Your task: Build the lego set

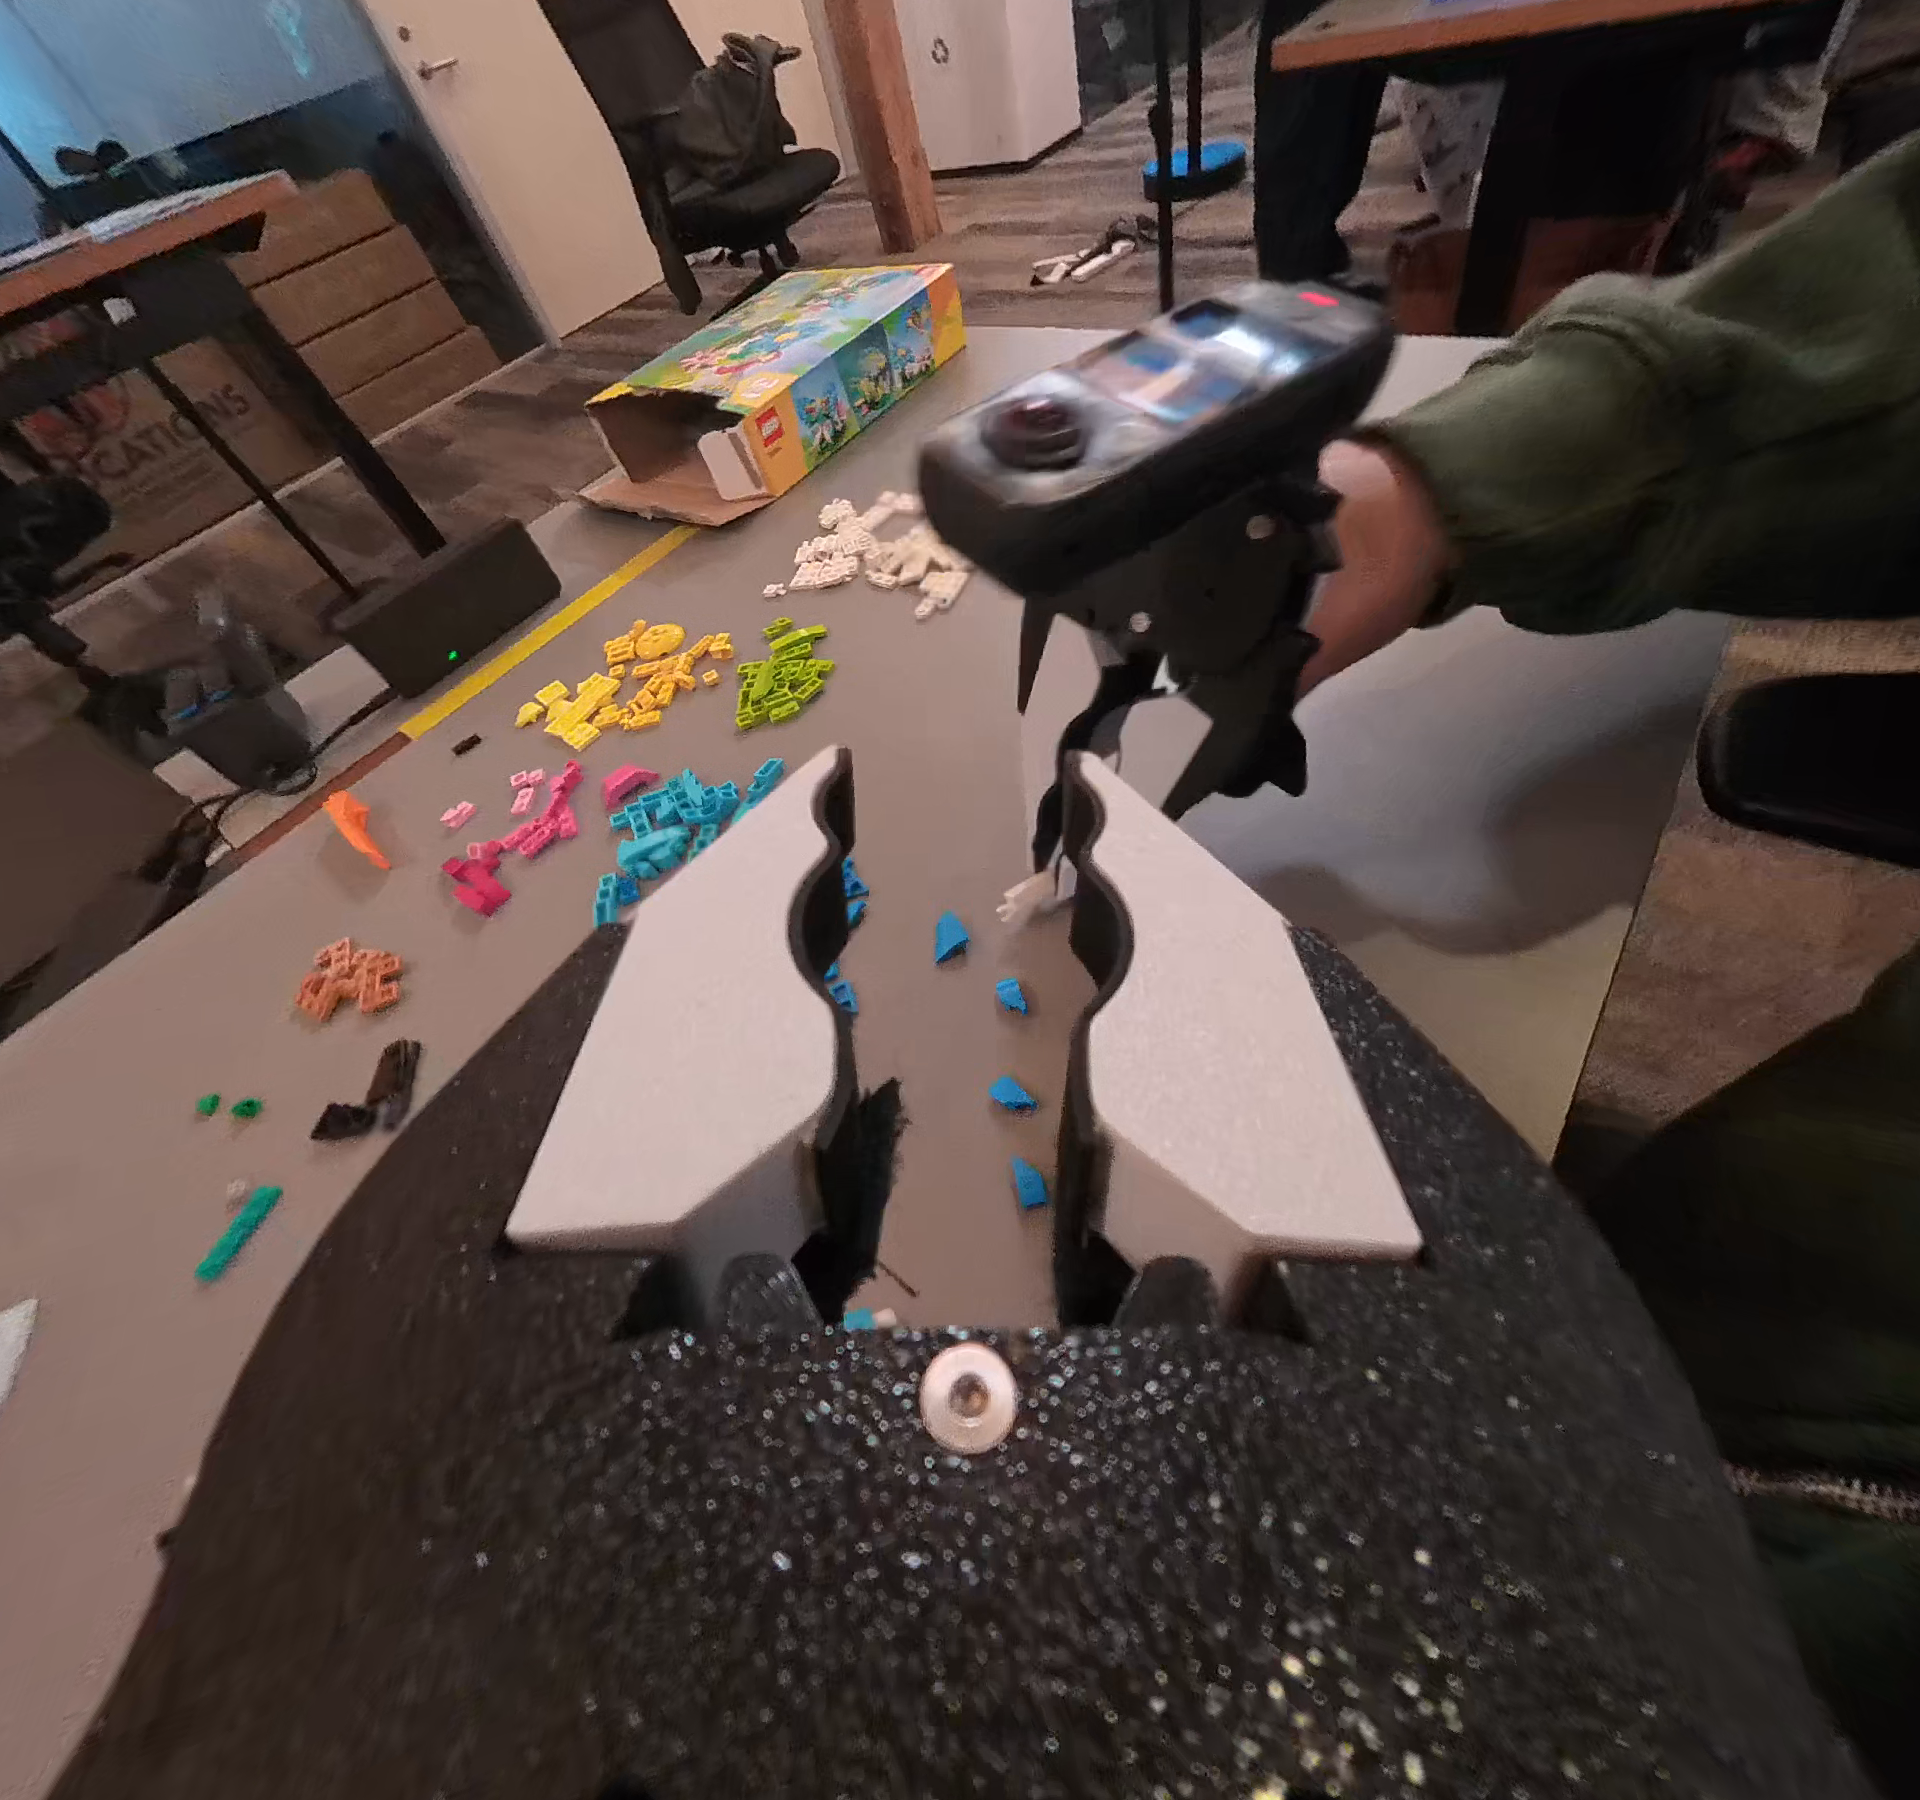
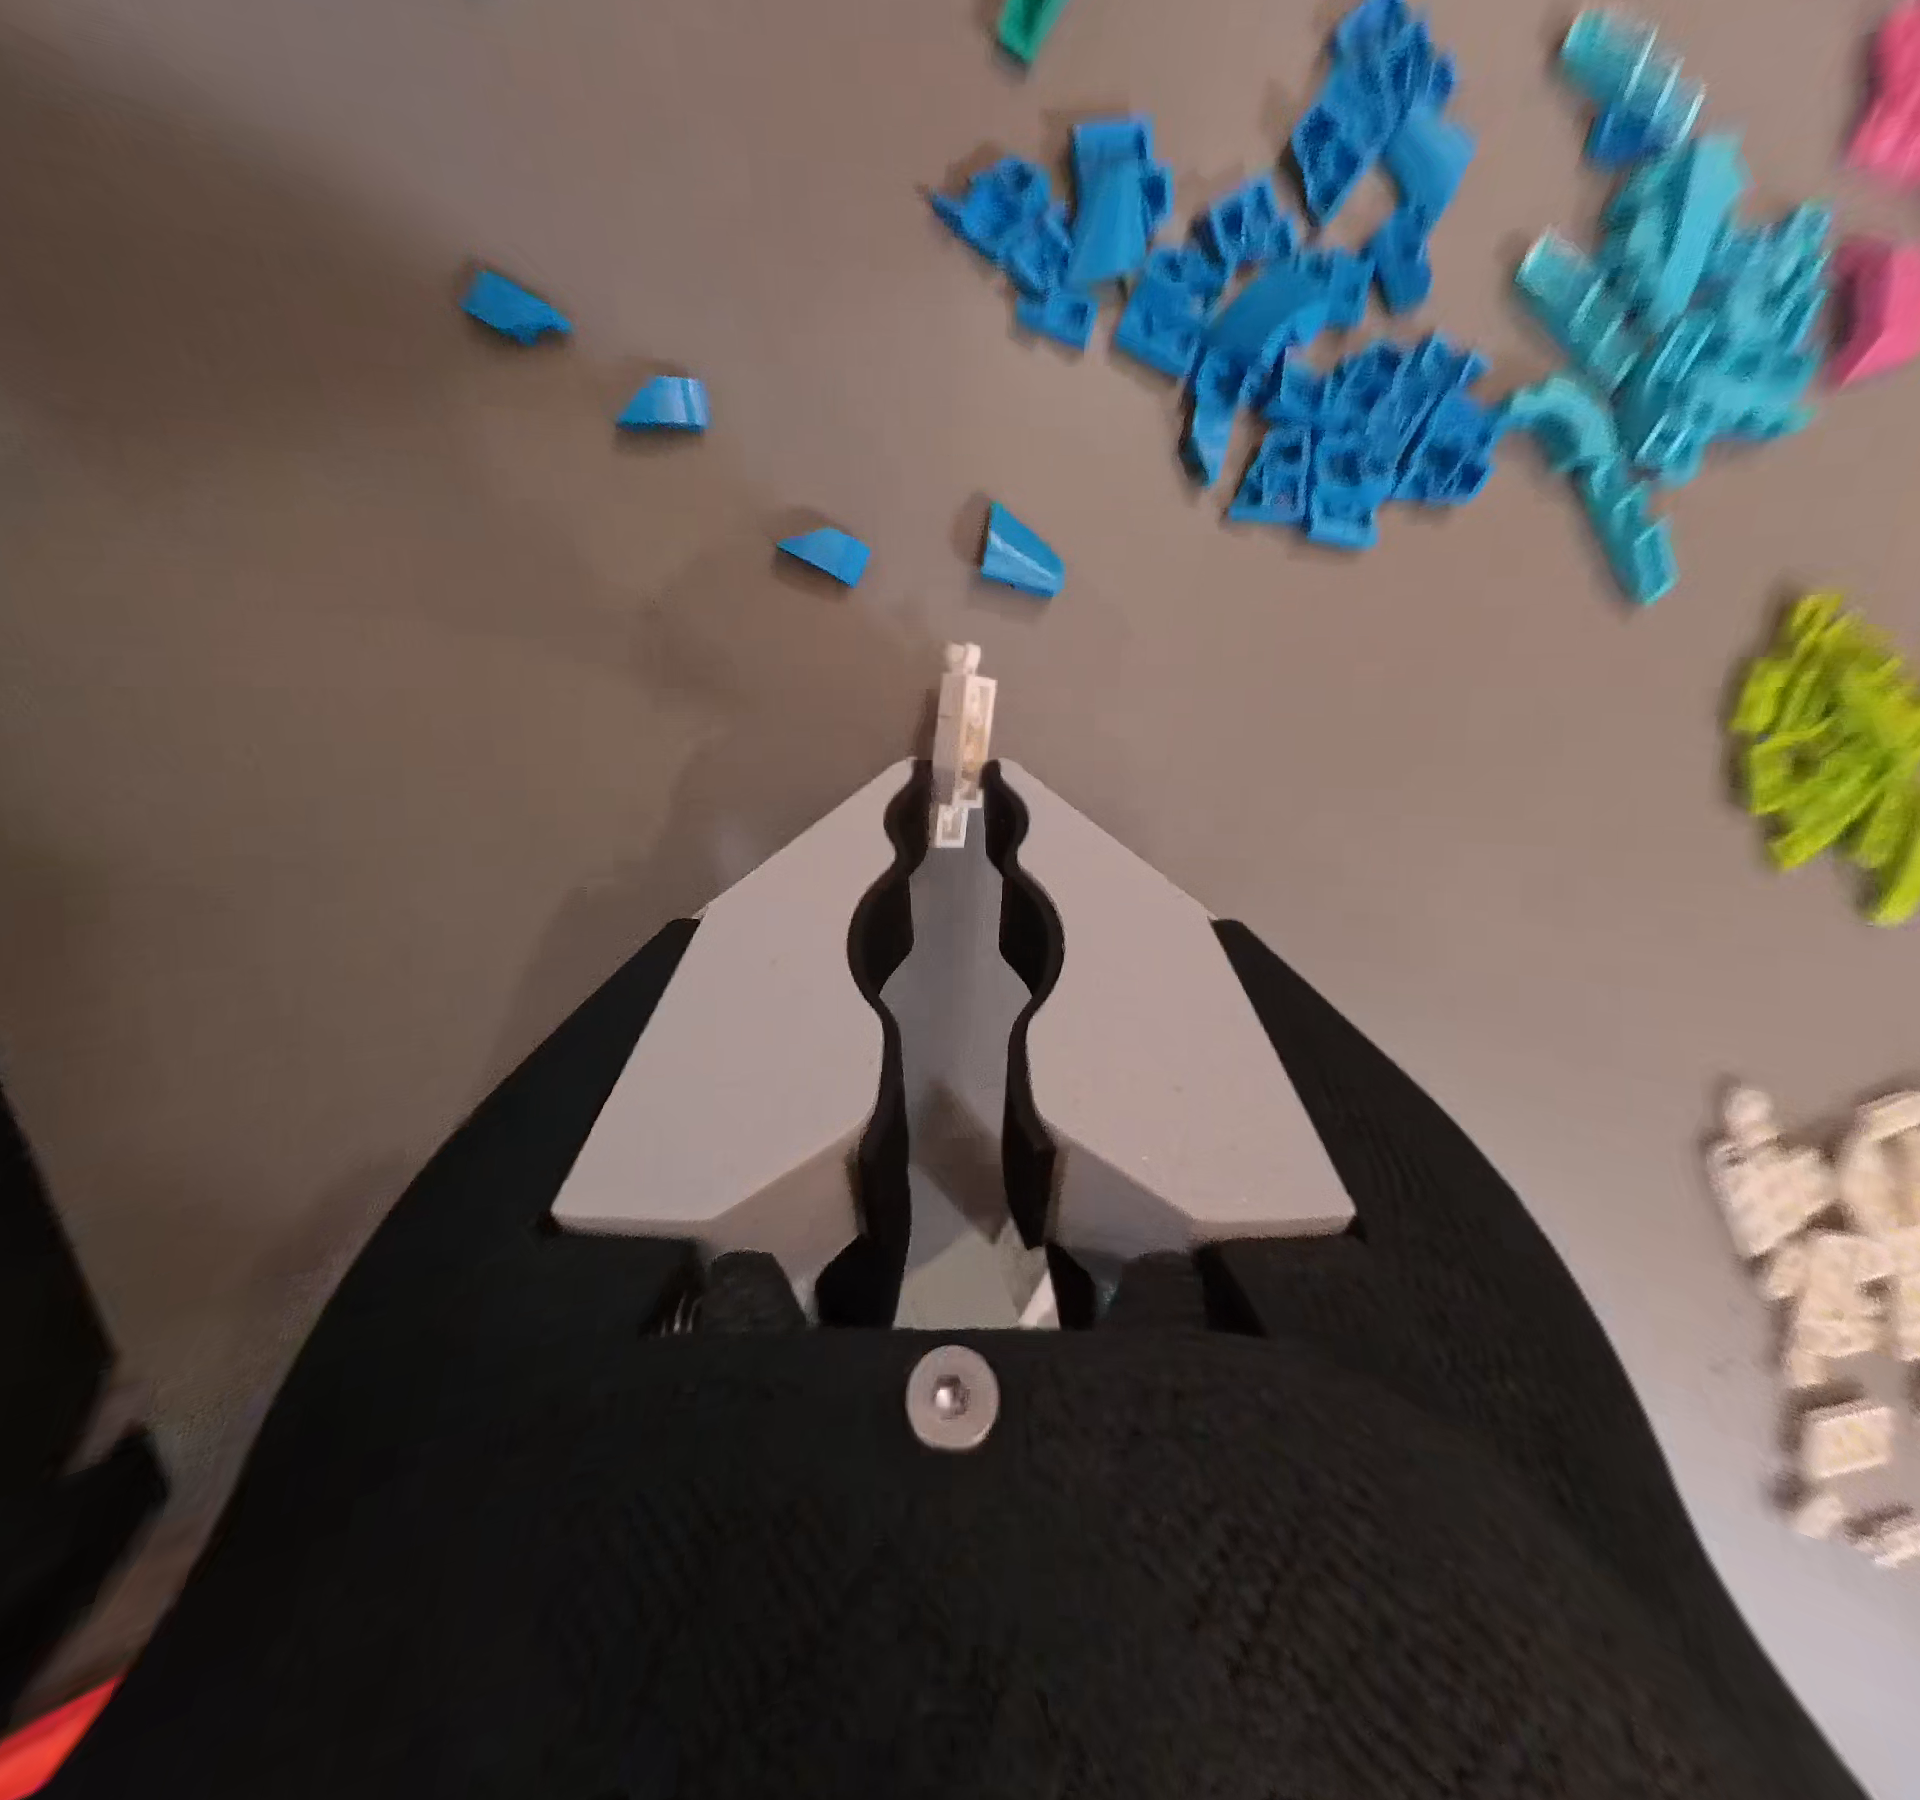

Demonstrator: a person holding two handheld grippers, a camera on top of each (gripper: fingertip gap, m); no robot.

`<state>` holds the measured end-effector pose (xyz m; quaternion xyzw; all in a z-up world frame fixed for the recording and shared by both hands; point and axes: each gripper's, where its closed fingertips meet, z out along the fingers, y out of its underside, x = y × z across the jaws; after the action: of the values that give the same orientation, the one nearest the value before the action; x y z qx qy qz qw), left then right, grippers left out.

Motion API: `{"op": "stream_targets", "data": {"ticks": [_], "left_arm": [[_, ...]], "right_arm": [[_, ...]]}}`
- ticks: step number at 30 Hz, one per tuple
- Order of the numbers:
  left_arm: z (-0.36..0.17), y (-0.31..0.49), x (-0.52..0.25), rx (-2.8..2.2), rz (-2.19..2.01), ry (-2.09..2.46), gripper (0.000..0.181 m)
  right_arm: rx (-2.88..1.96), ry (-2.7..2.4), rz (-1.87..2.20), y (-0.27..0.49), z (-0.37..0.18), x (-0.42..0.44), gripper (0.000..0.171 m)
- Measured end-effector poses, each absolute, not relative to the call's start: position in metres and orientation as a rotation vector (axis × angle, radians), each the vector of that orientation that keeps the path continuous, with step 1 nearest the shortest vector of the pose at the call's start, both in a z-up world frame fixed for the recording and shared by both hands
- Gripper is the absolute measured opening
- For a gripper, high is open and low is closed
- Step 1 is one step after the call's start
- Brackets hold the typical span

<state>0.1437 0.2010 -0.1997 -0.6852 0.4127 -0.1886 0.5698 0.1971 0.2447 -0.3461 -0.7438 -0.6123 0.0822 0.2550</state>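
While the right gripper (image 2: pixel 958 784) is pointed down at the grey table (image 2: pixel 364 607), a small white lego piece (image 2: pixel 964 724) is pinched between its fingertips at the centre of the right wrist view, most of the piece sticking out past the tips toward the table. Four loose blue wedge pieces (image 2: pixel 1018 557) are scattered just above it in the frame, apart from one another. A heap of blue bricks (image 2: pixel 1299 327) is seen at upper right, with a turquoise heap (image 2: pixel 1683 296) beside it, lime pieces (image 2: pixel 1829 763) at the right edge and white pieces (image 2: pixel 1829 1335) at lower right, all blurred.

In the left wrist view the left gripper (image 1: pixel 961 784) is held above the table with its fingers spread and nothing between them. The right gripper (image 1: pixel 1049 877) is seen at centre right, held by a hand (image 1: pixel 1371 555) in a green sleeve (image 1: pixel 1662 462), the white piece (image 1: pixel 1023 903) at its tip close to the table; whether it touches cannot be told. Sorted heaps are laid out at centre left: yellow (image 1: pixel 623 680), lime (image 1: pixel 779 680), pink (image 1: pixel 520 836), orange (image 1: pixel 348 981). An opened lego box (image 1: pixel 790 379) lies at upper centre.
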Motion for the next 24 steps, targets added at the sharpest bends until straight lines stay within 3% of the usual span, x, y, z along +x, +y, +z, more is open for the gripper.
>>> {"op": "stream_targets", "data": {"ticks": [1,8,13,24], "left_arm": [[-0.200,0.202,0.141,-1.620,-0.464,0.936,0.034],[-0.200,0.206,0.154,-1.611,-0.951,0.591,0.028],[-0.181,0.200,0.166,-1.475,-1.451,0.352,0.025],[-0.161,0.180,0.184,-1.311,-2.076,0.179,0.014]], "right_arm": [[-1.905,-1.675,0.176,0.247,-0.337,0.195,0.008],[-0.714,-1.608,-0.596,0.244,-0.223,0.193,0.008],[-0.174,-1.481,-0.884,0.207,-0.178,0.191,0.008],[0.086,-1.374,-1.011,0.182,-0.151,0.193,0.008]]}}
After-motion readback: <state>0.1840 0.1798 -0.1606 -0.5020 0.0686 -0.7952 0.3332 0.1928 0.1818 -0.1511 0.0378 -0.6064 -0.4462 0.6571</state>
